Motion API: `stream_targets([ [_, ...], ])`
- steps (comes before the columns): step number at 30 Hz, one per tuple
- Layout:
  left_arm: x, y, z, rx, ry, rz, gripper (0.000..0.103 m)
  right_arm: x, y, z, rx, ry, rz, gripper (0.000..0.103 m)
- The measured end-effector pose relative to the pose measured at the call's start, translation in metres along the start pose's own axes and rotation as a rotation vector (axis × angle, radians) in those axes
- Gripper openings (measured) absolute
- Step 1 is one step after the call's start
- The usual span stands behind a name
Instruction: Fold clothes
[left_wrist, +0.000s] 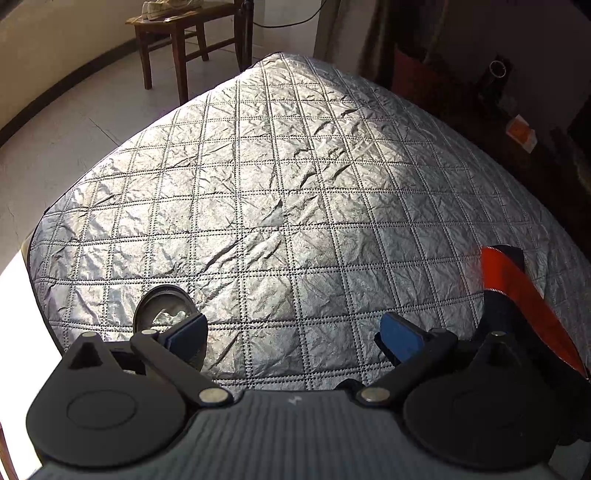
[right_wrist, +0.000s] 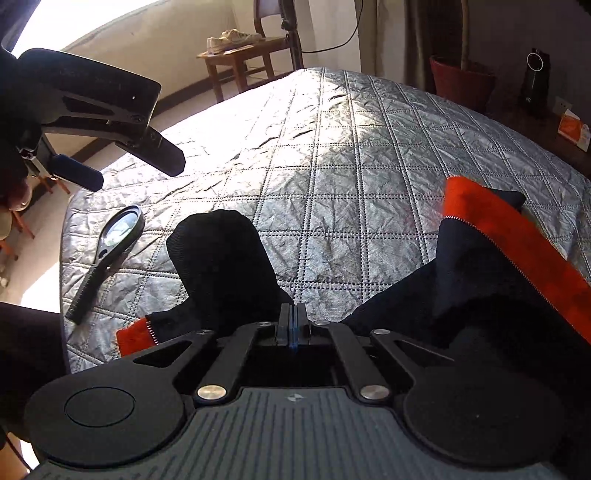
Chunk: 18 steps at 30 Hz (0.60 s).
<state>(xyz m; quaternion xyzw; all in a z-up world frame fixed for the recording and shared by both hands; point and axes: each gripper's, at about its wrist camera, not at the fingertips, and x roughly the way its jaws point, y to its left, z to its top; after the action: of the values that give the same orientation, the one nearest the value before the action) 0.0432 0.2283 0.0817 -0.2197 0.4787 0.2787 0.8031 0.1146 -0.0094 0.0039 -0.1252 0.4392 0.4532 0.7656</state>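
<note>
A dark jacket (right_wrist: 221, 266) with orange lining and a zipper lies bunched at the near edge of a bed under a silver quilted cover (right_wrist: 351, 166). My right gripper (right_wrist: 291, 317) has its pads pressed together at the jacket's edge. Dark cloth falls away on both sides of the tips, and an orange-lined flap (right_wrist: 509, 236) stands up on the right. My left gripper (left_wrist: 295, 334) hangs open above bare quilt with nothing between its pads. In the right wrist view one of its blue pads (right_wrist: 77, 173) shows at the upper left. The jacket's orange flap (left_wrist: 513, 280) appears blurred at the right.
A magnifying glass (right_wrist: 122, 225) lies on the quilt near the left edge, close under my left gripper's left pad (left_wrist: 162, 310). A wooden chair (right_wrist: 240, 55) with shoes stands beyond the bed. A red pot (right_wrist: 461, 81) and a dark bedside surface with an orange box (right_wrist: 572, 129) are at the right.
</note>
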Motion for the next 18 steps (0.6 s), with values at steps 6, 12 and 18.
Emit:
stream_targets([
  [6, 0.001, -0.003, -0.001, 0.011, 0.002, -0.001, 0.099, 0.015, 0.010, 0.001, -0.043, 0.005, 0.050, 0.026],
  [12, 0.002, 0.000, 0.000, 0.001, 0.007, -0.005, 0.099, 0.019, 0.031, 0.007, -0.149, 0.039, 0.055, 0.057],
  [18, 0.002, -0.002, 0.000, 0.003, 0.011, -0.008, 0.099, 0.030, 0.042, 0.002, -0.245, 0.110, 0.042, 0.053],
])
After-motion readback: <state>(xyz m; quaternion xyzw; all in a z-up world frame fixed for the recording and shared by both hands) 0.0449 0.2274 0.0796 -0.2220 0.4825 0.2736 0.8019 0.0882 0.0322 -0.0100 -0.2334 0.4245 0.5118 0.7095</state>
